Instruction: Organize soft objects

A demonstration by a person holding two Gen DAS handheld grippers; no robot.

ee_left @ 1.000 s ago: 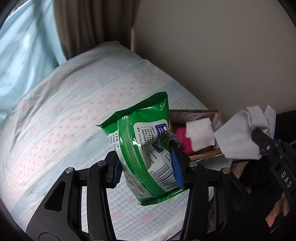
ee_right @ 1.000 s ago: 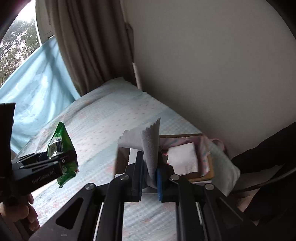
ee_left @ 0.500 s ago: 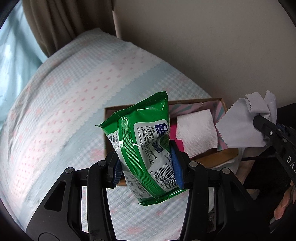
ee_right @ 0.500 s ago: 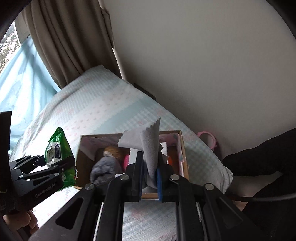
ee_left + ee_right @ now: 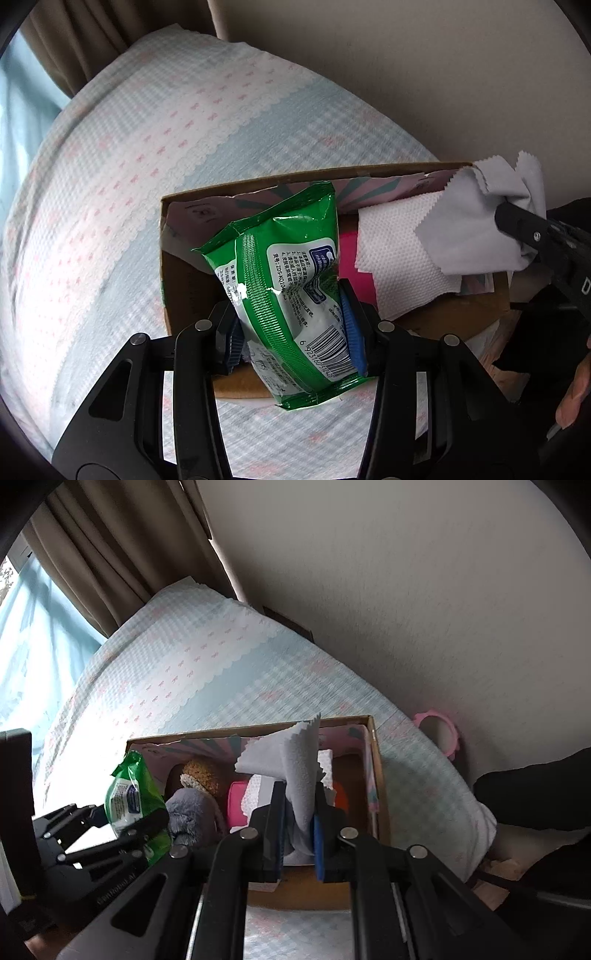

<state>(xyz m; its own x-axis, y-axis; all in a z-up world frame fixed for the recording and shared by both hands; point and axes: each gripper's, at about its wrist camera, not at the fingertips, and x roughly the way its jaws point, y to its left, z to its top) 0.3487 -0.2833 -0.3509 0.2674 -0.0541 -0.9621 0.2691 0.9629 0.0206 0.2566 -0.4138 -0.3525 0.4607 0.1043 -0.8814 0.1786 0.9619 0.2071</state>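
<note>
My left gripper (image 5: pixel 291 325) is shut on a green wet-wipes pack (image 5: pixel 291 280) and holds it above the left half of an open cardboard box (image 5: pixel 192 288). The pack also shows in the right wrist view (image 5: pixel 129 797). My right gripper (image 5: pixel 298 819) is shut on a grey cloth (image 5: pixel 291 764) with pinked edges, above the box (image 5: pixel 375 775) at its right part; the cloth also shows in the left wrist view (image 5: pixel 476 225). Inside the box lie a white paper towel (image 5: pixel 399 266), a pink item (image 5: pixel 236 805), a grey plush (image 5: pixel 192 819) and a brown knitted thing (image 5: pixel 201 775).
The box sits on a bed with a pale blue and white checked cover (image 5: pixel 207 664). A beige wall (image 5: pixel 406 590) runs along the far side, brown curtains (image 5: pixel 110 554) hang at the back left. A pink ring (image 5: pixel 439 734) lies between bed and wall.
Both grippers have moved forward over the box. The wipes pack now hangs above the box's left part and the grey cloth above its right part. Both grips unchanged.
</note>
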